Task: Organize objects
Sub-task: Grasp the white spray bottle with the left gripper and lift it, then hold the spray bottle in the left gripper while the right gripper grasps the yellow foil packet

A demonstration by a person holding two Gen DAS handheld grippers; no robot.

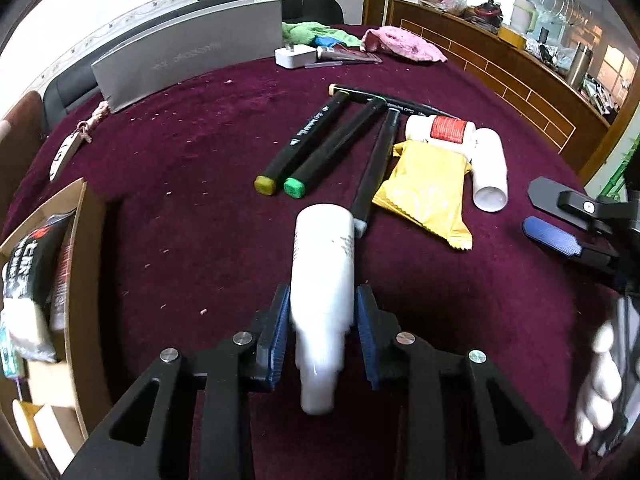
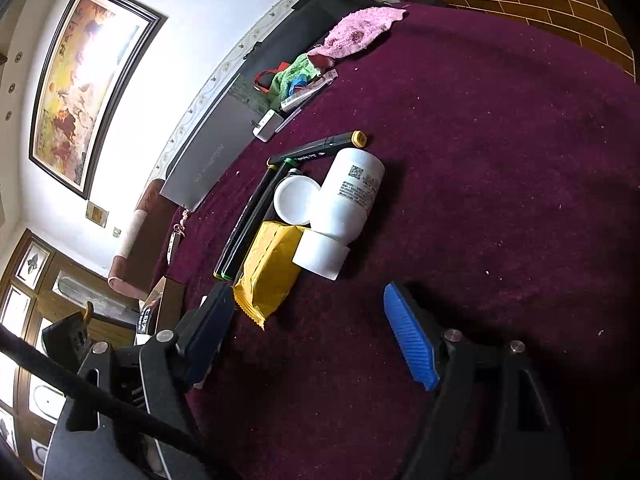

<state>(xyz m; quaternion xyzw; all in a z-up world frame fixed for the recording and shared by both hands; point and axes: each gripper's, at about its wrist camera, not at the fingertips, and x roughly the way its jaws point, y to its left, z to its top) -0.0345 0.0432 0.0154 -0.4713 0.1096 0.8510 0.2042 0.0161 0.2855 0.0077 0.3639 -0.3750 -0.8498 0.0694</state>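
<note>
Tablecloth of dark maroon velvet (image 1: 192, 168) fills the left wrist view. The left gripper (image 1: 322, 316) is clamped on a slim white plastic bottle (image 1: 323, 276), its blue pads pressing both sides of the body, the narrow neck pointing back toward the camera. Beyond the bottle lie three black markers (image 1: 320, 140) side by side, a yellow foil snack packet (image 1: 424, 192), and a white bottle with a red label (image 1: 448, 130). An open cardboard box (image 1: 76, 276) holding packets sits at the left edge. The right gripper (image 1: 560, 216) shows at the far right, jaws apart.

In the right wrist view, the right gripper (image 2: 308, 332) stands wide open above the cloth, gripping nothing. Just ahead lie the yellow packet (image 2: 268, 272) and a white plastic pill bottle on its side (image 2: 348, 200), touching each other, with a round white lid (image 2: 296, 200) beside them. A pink cloth (image 2: 360, 28) lies farther off.
</note>
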